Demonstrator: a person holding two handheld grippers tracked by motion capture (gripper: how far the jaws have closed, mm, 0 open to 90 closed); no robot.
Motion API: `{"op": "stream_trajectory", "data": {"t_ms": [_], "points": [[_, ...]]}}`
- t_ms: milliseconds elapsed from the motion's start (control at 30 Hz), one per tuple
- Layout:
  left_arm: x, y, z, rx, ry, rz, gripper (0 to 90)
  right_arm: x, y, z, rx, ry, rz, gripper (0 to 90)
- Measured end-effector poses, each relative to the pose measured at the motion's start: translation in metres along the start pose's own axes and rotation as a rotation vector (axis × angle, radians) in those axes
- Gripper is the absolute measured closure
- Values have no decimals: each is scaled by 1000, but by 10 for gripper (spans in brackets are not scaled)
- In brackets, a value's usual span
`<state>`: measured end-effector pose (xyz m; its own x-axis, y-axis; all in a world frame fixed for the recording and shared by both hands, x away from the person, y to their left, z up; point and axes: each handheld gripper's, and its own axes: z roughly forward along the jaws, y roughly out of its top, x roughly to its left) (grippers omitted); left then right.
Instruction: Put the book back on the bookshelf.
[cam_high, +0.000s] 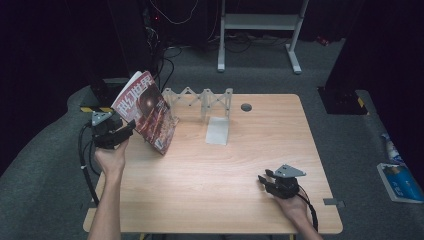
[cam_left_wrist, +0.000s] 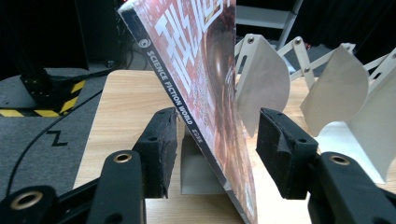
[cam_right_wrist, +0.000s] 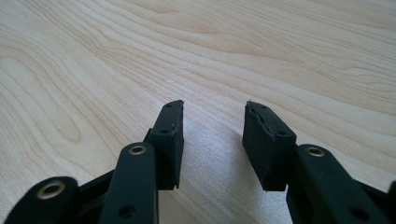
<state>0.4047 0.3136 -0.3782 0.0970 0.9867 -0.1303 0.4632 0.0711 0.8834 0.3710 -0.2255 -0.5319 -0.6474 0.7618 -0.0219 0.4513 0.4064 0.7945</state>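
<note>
At the left edge of the worktop (cam_high: 215, 165) the left gripper (cam_high: 131, 127) is raised, with a magazine (cam_high: 147, 111) standing tilted between its jaws. In the high view the magazine leans over to the left, its top edge out past the worktop's rim and its lower corner down on the wood just beside the gripper. In the left gripper view the magazine (cam_left_wrist: 205, 93) runs up through the gap between the two pads; the spine, printed "SCIENCE FICTION WORLD", lies close against the left pad, while the right pad stands apart from the red cover with a clear gap. So the left gripper (cam_left_wrist: 217, 140) is spread around the magazine, not pinching it.

Just behind the magazine stands a white folding rack (cam_high: 200, 100), its curved dividers (cam_left_wrist: 261, 79) showing past the cover, and a flat white sheet (cam_high: 218, 131) lies on the wood in front of it.

Well apart, at the near right of the worktop, the right gripper (cam_high: 264, 181) rests low in the hand. In the right gripper view its pads are spread over bare wood (cam_right_wrist: 233, 56), with nothing between them (cam_right_wrist: 212, 140).
</note>
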Motion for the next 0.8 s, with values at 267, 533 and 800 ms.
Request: {"op": "stream_trajectory", "data": {"t_ms": [267,533,800], "points": [[3,-2,-10,-18,-26,-27,478,0,0,0,0,0,0,581],[5,-5,-21,-40,-55,-51,477,0,0,0,0,0,0,581],[1,-13,-27,-36,-92,-58,468,0,0,0,0,1,1,579]]}}
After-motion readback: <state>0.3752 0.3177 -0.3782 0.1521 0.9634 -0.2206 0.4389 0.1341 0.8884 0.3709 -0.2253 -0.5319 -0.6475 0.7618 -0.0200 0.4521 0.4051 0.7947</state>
